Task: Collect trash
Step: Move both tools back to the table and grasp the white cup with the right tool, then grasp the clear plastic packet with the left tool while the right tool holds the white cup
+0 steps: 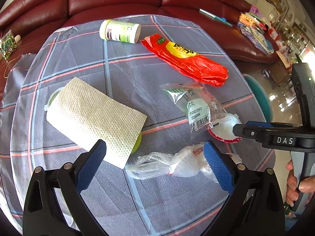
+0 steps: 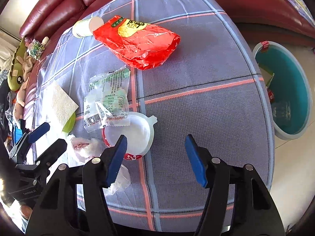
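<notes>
Green lid (image 1: 51,98) mostly hidden under paper towel (image 1: 94,118); bin (image 2: 307,90) cut off.

Bare cloth (image 2: 206,118) right of lidded cup (image 2: 133,137).

on the table (image 1: 126,82), the bottle (image 1: 119,31) lies at 12 o'clock, the snack bag (image 1: 187,61) at 1, the paper towel (image 1: 94,118) at 9, the wrapper (image 1: 196,106) partly over the cup (image 1: 226,129) at 3; the bin (image 2: 291,90) sits on the floor beyond the 3 o'clock edge.

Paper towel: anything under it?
A yellow-green round item pokes out beneath the paper towel, with a pale rim showing at the far end. The towel covers the rest, so I cannot identify it.
</notes>
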Tool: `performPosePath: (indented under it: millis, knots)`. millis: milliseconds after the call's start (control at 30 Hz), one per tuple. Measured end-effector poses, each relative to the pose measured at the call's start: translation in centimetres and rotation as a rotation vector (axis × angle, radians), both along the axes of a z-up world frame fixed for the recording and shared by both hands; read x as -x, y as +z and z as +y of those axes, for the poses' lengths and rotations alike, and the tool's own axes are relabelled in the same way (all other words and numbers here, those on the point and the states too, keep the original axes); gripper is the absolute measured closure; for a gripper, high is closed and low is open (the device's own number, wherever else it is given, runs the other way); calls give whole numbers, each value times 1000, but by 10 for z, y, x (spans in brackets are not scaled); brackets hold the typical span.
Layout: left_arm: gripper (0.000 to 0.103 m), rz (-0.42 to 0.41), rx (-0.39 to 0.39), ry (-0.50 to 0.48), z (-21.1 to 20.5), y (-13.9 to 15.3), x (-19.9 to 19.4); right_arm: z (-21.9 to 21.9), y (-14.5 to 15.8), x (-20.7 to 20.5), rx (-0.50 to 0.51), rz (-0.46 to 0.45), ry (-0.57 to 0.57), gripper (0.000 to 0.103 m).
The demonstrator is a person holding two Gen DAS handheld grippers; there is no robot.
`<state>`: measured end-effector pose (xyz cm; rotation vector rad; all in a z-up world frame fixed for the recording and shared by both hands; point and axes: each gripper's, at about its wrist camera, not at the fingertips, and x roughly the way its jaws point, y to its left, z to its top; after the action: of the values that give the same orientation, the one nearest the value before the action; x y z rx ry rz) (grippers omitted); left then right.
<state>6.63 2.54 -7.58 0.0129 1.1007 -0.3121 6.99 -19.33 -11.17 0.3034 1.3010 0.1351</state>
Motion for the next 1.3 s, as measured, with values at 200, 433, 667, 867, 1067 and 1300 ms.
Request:
performPosePath:
  millis: [200, 433, 667, 867, 1067, 1300]
  knots:
    - [4, 10, -8, 3, -2, -2, -2, 12, -8, -7, -10, 13, 36, 59]
    - [4, 11, -11, -17, -12, 1, -8, 8, -6, -10, 33, -16, 34, 98]
    - [4, 27, -10, -76, -47, -2, -17, -26, 0, -5, 73, -39, -27, 98]
    - [4, 69, 3, -83, -83, -10, -35, -62, -1, 0, 64, -41, -96, 98]
    - [4, 86, 13, -15, -103, -15, -56, -76, 0, 2, 57, -52, -99, 98]
    - [4, 123, -2, 54, -98, -30, -66, -81, -4, -4, 40, -48, -98, 98]
